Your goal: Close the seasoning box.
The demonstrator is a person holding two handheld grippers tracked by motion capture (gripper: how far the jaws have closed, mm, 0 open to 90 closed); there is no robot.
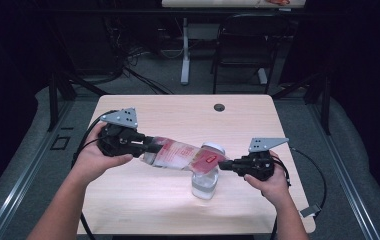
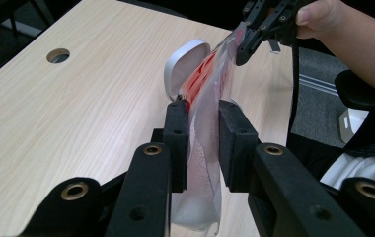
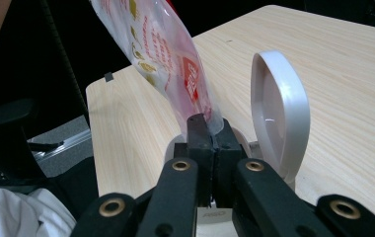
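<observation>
A red and clear plastic pouch (image 1: 183, 155) is stretched nearly level above the table between both grippers. My left gripper (image 1: 150, 146) is shut on its wide, pale end (image 2: 203, 143), the jaws pressing the film from both sides. My right gripper (image 1: 226, 163) is shut on the narrow red corner (image 3: 195, 94), the pads pinched tight on it. Under that corner stands a clear jar (image 1: 205, 181) with its white flip lid (image 3: 279, 113) hinged open and upright. In the left gripper view the lid (image 2: 188, 64) shows behind the pouch, with the right gripper (image 2: 242, 44) beyond it.
The light wood table (image 1: 143, 205) has a round cable hole (image 1: 219, 107) near its far edge. Cables trail from both grippers off the table's sides. A black chair (image 1: 243, 45) and a desk leg (image 1: 185, 50) stand behind the table.
</observation>
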